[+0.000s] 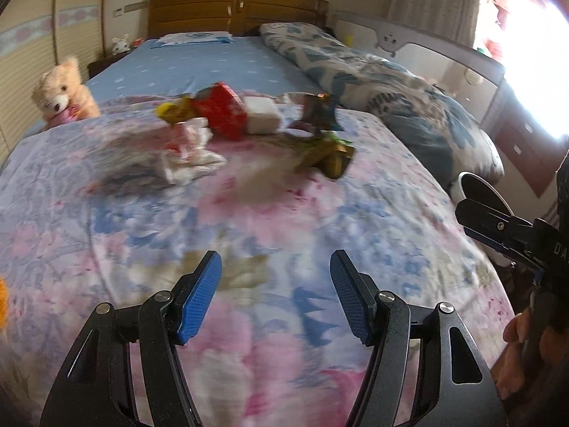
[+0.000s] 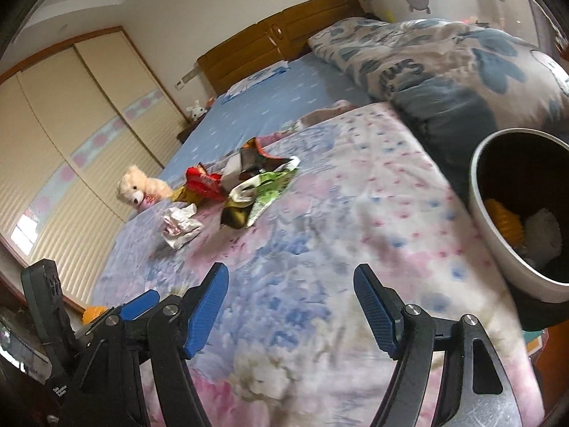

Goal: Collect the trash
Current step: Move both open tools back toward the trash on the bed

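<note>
Leaving bare quilt point(image 1: 270, 213) between both gaping tools and trash point(image 1: 220, 114).

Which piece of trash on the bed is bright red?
The red box in the middle of the pile. The crumpled wrapper in front is whitish, the block beside it white.

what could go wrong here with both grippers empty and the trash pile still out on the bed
1. The wrappers lie tangled in one heap beside the red box, so a pinch may drag neighbours along or scatter them.
2. The crumpled white paper sits on the soft floral quilt; closing fingers could snag fabric.
3. The bin stands off the bed's edge, so light pieces may drop short.
</note>
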`<state>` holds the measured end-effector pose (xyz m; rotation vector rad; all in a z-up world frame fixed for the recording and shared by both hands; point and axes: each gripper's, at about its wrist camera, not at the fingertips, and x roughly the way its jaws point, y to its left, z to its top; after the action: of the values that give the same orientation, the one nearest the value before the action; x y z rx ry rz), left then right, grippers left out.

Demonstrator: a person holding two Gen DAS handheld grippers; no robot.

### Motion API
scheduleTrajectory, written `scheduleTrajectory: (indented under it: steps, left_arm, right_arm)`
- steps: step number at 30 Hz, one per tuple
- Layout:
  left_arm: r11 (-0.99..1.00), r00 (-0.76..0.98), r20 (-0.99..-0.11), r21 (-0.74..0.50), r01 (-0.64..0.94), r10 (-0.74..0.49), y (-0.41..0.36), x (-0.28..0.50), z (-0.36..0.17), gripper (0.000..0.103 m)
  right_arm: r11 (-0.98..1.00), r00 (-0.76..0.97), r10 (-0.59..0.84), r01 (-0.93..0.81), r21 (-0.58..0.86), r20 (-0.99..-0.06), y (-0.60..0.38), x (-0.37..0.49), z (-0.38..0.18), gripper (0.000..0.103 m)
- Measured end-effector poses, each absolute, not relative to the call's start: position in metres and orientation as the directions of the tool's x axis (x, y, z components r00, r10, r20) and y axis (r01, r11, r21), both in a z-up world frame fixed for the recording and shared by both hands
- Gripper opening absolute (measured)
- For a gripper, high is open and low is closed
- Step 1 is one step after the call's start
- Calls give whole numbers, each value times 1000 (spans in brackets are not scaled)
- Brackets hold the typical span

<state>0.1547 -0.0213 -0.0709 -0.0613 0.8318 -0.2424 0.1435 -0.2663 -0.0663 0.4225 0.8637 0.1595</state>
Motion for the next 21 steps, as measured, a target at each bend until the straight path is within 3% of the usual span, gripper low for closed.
scheduleTrajectory:
  steps: [21]
  left_arm:
    - [985, 623, -765, -157, 69, -165, 35, 222, -81, 65]
  right_arm:
    - [871, 614, 365, 41, 490, -700, -223, 217, -91, 74]
